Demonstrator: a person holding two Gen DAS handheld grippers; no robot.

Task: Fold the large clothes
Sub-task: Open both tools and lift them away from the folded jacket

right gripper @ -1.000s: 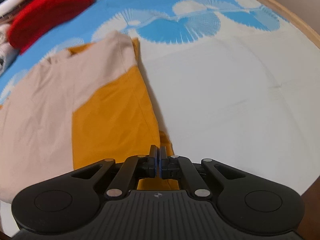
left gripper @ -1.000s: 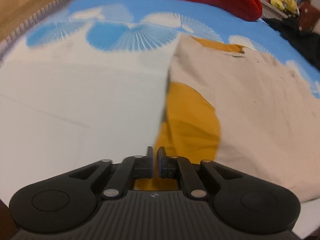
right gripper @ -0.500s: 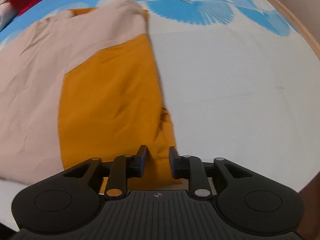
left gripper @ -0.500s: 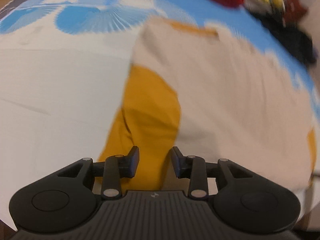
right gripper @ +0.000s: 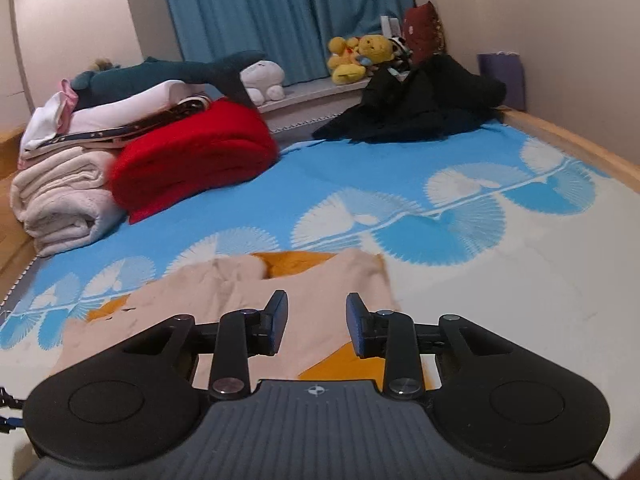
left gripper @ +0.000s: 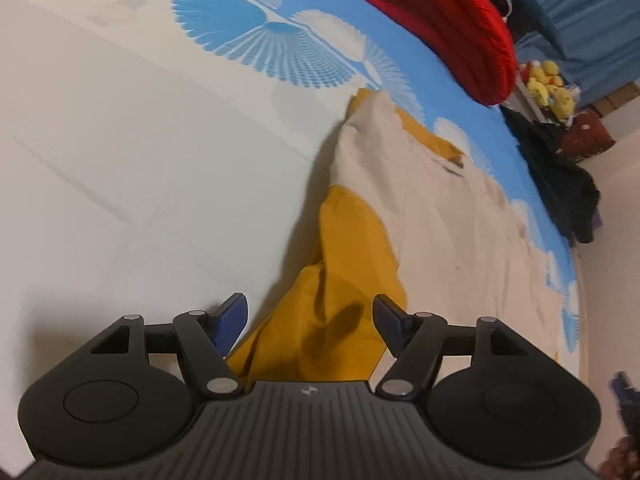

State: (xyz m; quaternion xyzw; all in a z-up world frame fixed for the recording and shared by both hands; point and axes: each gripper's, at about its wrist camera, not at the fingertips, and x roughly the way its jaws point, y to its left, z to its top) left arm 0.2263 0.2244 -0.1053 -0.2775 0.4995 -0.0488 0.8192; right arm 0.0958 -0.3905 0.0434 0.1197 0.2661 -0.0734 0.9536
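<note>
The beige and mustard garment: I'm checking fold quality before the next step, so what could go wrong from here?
Both the left gripper and right gripper are open, nothing pinned. The mustard flap of the garment lies bunched and creased, so folding over it may lock wrinkles in. The next fold could also land askew.

Right wrist view: garment (right gripper: pixel 224 300) on bedsheet (right gripper: pixel 500 280) at 6 o'clock; folded blanket (right gripper: pixel 192 160) 10 o'clock; plush toys (right gripper: pixel 360 58) 12 o'clock.
</note>
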